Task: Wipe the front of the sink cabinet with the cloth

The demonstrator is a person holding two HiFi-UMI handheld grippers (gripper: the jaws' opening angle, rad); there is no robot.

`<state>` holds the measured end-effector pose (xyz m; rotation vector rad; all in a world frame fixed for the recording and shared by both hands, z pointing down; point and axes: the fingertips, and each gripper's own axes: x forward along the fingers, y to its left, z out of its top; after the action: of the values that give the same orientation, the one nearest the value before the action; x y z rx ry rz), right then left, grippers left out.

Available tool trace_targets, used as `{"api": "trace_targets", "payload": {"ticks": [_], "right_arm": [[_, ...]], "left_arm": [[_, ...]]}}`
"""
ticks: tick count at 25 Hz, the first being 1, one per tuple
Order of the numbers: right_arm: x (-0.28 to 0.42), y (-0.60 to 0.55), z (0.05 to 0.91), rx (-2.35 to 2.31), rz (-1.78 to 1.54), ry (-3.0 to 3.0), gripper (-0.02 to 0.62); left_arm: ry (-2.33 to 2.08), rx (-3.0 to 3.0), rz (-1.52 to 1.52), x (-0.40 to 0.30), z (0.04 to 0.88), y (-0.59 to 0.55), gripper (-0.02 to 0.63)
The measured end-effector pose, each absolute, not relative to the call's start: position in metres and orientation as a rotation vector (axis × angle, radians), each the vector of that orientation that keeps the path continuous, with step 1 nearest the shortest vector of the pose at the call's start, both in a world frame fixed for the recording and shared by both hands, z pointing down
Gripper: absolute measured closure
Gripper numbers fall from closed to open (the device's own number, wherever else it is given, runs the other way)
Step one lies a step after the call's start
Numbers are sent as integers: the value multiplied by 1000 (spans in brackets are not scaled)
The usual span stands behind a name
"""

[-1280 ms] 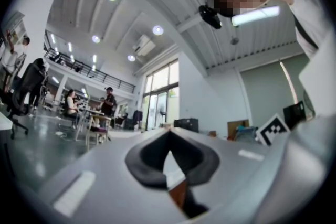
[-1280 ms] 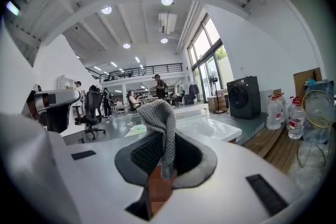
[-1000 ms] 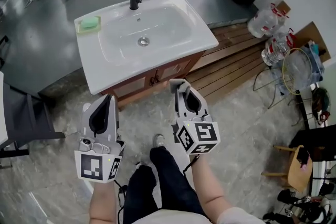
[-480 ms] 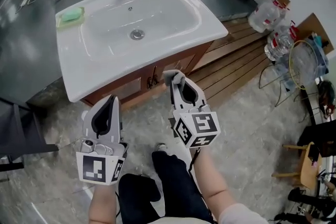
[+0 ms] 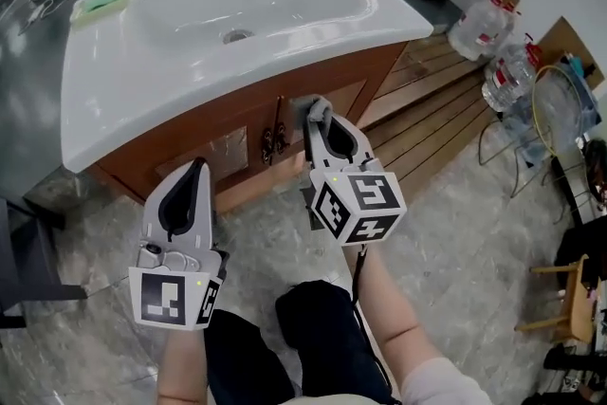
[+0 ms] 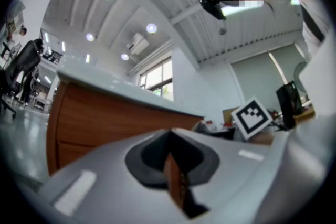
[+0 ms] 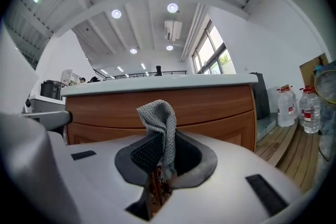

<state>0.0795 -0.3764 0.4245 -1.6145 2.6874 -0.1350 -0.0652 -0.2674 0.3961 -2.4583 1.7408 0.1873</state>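
The sink cabinet [image 5: 190, 133] takes up more of the head view than a second ago. Its brown wooden front, earlier tucked under the white basin [image 5: 114, 100], now faces the person. The right claw [image 5: 318, 114] has come up close to that front, beside the door handles [image 5: 272, 139], and is clamped on the grey cloth [image 7: 159, 120]. The left claw [image 5: 196, 171] hangs lower, closed on nothing. Wiping looks about to begin, though I cannot tell whether the cloth touches the wood.

Wooden sink cabinet [image 5: 204, 139], right gripper [image 5: 320, 117] with cloth [image 5: 305, 105] near its front, left gripper [image 5: 197, 171] lower
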Motion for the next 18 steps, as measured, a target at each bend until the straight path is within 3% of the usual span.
{"api": "trace_targets", "payload": {"ticks": [9, 18], "right_arm": [[82, -382, 456, -1616, 73, 2630, 554], [70, -390, 417, -1574, 143, 2609, 557]], "left_arm": [[1709, -2457, 296, -68, 450, -270, 601], [1723, -2433, 304, -79, 454, -254, 601]]}}
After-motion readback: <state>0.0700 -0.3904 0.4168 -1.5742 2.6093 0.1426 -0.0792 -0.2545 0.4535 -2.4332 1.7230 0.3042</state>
